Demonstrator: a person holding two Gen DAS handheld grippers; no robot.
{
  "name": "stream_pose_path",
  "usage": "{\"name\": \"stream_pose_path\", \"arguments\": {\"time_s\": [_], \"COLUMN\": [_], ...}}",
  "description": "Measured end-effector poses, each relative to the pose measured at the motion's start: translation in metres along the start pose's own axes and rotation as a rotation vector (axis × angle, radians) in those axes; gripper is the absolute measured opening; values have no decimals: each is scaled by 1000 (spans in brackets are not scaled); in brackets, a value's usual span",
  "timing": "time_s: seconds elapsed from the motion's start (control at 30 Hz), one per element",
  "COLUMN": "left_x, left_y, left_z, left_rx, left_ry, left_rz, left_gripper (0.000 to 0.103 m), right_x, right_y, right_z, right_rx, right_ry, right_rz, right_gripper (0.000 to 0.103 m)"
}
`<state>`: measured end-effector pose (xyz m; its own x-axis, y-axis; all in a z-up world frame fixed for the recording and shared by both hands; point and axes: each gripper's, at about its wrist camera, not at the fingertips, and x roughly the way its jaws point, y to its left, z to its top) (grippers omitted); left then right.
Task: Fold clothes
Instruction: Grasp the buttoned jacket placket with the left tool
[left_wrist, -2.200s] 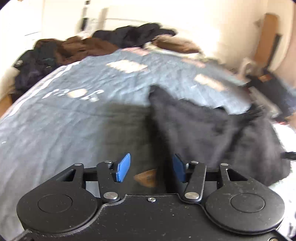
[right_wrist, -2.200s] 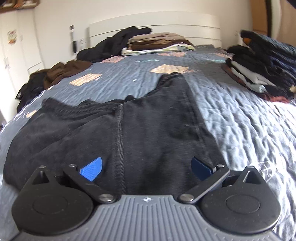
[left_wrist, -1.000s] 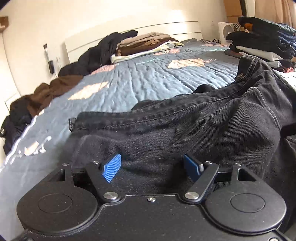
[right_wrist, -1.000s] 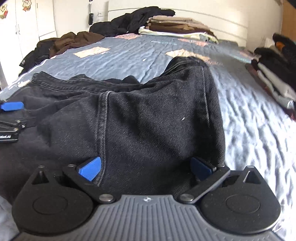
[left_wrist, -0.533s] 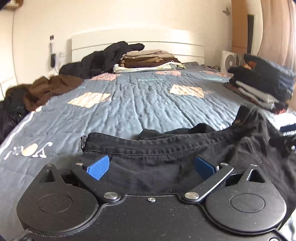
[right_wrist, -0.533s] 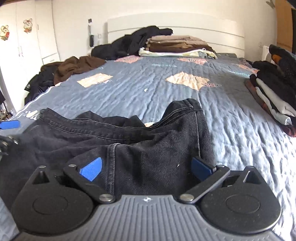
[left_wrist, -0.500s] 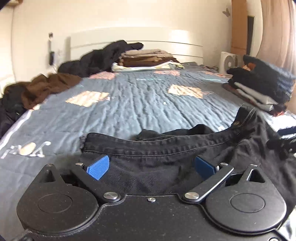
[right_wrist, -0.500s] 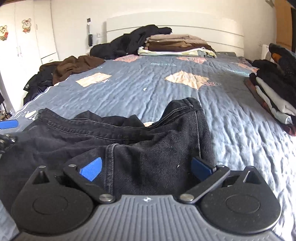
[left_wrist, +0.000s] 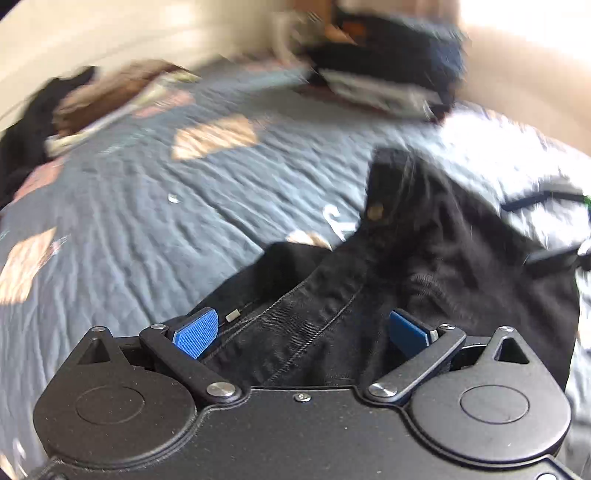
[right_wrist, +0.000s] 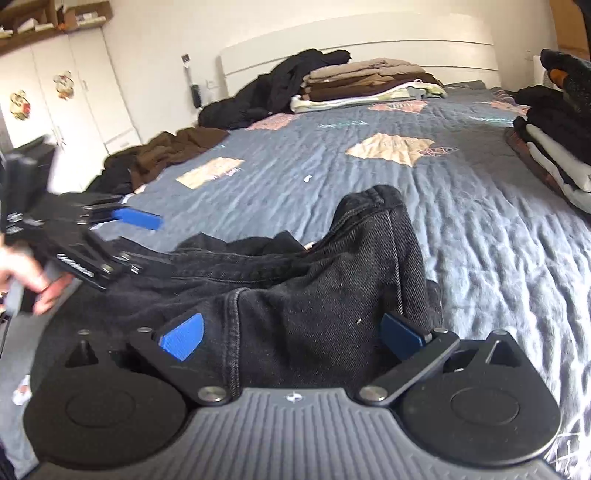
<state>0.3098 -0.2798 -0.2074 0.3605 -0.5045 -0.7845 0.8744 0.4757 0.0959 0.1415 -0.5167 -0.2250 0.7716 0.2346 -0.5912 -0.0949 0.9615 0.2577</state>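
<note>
Black jeans (right_wrist: 314, 295) lie bunched on the grey-blue quilt (right_wrist: 480, 221), with the waistband raised toward the right. My right gripper (right_wrist: 291, 338) is open, its blue pads (right_wrist: 181, 336) spread wide over the denim near a seam. My left gripper (left_wrist: 301, 332) is also open, with the jeans (left_wrist: 424, 258) and their waistband running between its fingers. The metal button (left_wrist: 375, 212) shows further up. The left wrist view is blurred by motion. In the right wrist view the left gripper (right_wrist: 110, 236) sits at the jeans' left end, held by a hand (right_wrist: 22, 273).
A folded stack (right_wrist: 369, 85) and a dark heap (right_wrist: 280, 88) lie by the headboard. A brown garment (right_wrist: 173, 147) sits at the bed's left edge. Another folded stack (right_wrist: 554, 147) stands at the right. White wardrobes (right_wrist: 74, 92) line the left wall.
The left gripper has swung to the right, so its view now points along the waistband at the right-hand stack and is blurred. The right gripper has barely moved. Both stay open.
</note>
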Motion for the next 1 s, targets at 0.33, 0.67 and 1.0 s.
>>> {"name": "stream_pose_path", "arguments": {"time_s": [0.33, 0.67, 1.0], "left_x": [70, 93, 47], "left_y": [25, 30, 8], "left_z": [16, 4, 5], "left_rx": [35, 21, 78], "left_ry": [235, 243, 148], "left_rz": [-118, -226, -195], "left_gripper": [100, 70, 19], "right_x": [-1, 3, 2], "right_y": [-10, -10, -10], "right_z": [4, 3, 4], "right_rx": [22, 17, 26], "right_ry": [-7, 11, -2], "right_rz": [39, 39, 39], "right_gripper": [103, 103, 103]}}
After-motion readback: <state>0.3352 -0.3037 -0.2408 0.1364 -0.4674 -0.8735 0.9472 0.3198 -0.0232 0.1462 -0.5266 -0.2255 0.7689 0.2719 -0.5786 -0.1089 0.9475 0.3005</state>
